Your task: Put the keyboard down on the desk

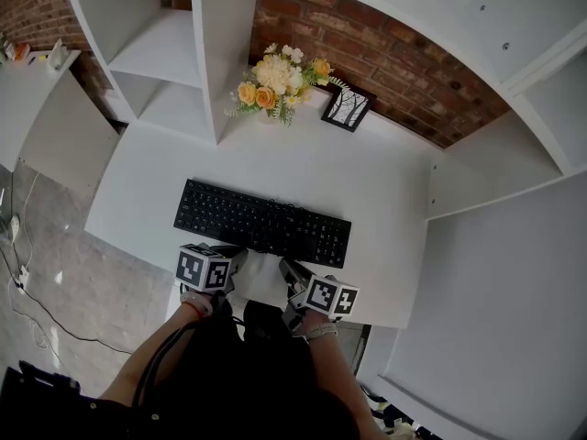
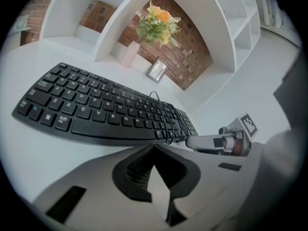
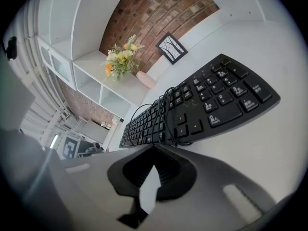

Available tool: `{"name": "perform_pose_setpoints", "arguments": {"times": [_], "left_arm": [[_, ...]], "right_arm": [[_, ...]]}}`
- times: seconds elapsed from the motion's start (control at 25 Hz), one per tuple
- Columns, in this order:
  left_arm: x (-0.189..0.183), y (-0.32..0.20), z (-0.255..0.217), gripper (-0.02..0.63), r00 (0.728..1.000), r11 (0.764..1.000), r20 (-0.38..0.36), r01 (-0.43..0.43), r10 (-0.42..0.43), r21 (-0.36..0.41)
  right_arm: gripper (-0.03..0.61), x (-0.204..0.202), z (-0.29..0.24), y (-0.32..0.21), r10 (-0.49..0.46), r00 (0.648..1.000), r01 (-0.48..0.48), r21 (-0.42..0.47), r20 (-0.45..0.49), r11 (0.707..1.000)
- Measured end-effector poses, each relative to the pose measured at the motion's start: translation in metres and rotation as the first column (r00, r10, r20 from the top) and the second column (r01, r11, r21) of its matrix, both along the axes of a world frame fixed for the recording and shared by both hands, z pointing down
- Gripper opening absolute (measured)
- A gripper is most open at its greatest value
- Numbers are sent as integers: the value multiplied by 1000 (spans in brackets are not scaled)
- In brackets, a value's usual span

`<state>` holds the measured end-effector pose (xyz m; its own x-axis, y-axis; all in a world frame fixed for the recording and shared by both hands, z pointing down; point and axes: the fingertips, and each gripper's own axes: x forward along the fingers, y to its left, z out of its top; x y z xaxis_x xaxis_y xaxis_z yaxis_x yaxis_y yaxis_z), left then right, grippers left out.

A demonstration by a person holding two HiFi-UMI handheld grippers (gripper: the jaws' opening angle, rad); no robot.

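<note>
Black, curved plastic keyboard [image 1: 262, 223] lies flat on smooth white desk [image 1: 385, 191].

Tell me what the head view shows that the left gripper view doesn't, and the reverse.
Only the head view: the person's arms, the floor cables, the desk's whole outline. Only the left gripper view: the left gripper's jaws close up, shut on nothing, and the cable looped across the keys. Both: the keyboard lying flat on the desk, flowers, picture frame, right gripper.

Brick wall [image 1: 385, 49], white shelves [image 1: 167, 49]
</note>
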<state>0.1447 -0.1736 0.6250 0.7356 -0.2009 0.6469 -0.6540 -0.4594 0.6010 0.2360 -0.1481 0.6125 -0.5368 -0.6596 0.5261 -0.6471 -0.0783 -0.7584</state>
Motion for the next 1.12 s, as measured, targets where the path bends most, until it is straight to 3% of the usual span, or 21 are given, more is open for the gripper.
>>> {"name": "perform_pose_setpoints", "arguments": {"times": [0.24, 0.52, 0.68, 0.88, 1.12], "left_arm": [[2, -4, -7, -9, 1000, 999, -15, -5, 6, 42], [-3, -25, -31, -9, 999, 974, 42, -16, 7, 228], [-7, -39, -53, -9, 1000, 943, 11, 24, -30, 332], [-8, -56, -86, -9, 997, 887, -38, 78, -68, 455], [-11, -69, -120, -9, 991, 824, -89, 136, -104, 551]], "right_arm": [[2, 6, -17, -8, 10, 1000, -10, 93, 1, 996], [2, 14, -45, -23, -21, 981, 74, 276, -193, 958], [2, 20, -65, -31, -5, 954, 124, 379, -300, 917], [2, 28, -91, -38, 43, 926, 155, 480, -376, 864], [2, 29, -126, -42, 85, 883, 220, 569, -461, 792]]}}
